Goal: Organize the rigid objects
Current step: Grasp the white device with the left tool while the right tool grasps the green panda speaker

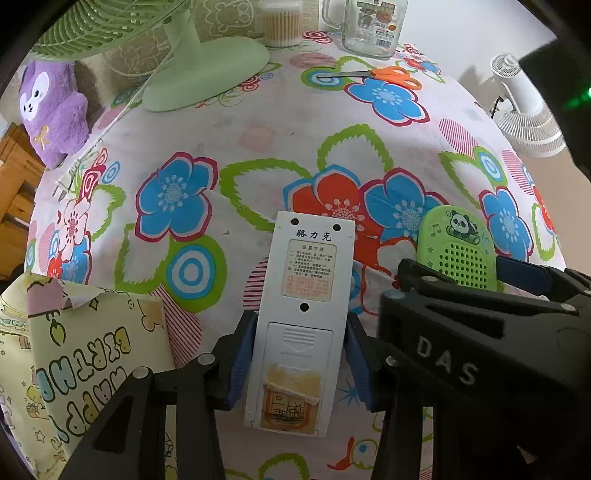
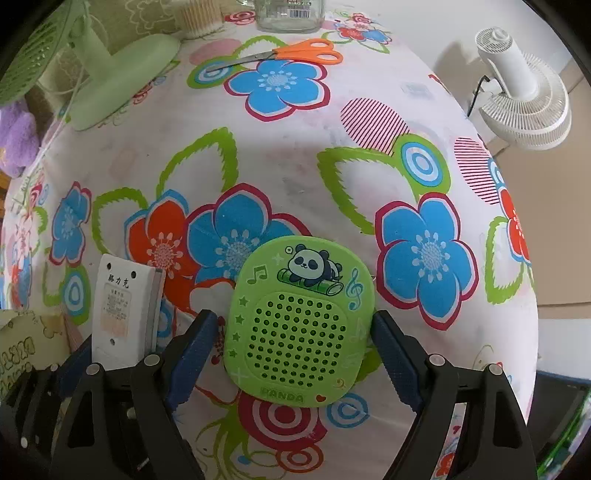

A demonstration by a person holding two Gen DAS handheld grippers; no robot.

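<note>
My left gripper (image 1: 299,328) is shut on a white remote control (image 1: 301,295), back side up, gripped by its long edges over the flowered tablecloth. My right gripper (image 2: 295,325) is shut on a green panda speaker (image 2: 299,325), its blue pads (image 2: 201,332) pressed on both sides. In the left wrist view the speaker (image 1: 458,251) and the right gripper's black body show at right. In the right wrist view the remote (image 2: 123,306) shows at left. Orange-handled scissors (image 2: 291,53) lie at the far side of the table.
A green desk fan (image 1: 207,74) stands at the back left, next to a purple plush toy (image 1: 51,110). A glass jar (image 1: 373,26) and a cotton-swab tub (image 1: 280,22) stand at the back. A yellow printed box (image 1: 85,350) sits near left. A white fan (image 2: 524,99) stands beyond the table's right edge.
</note>
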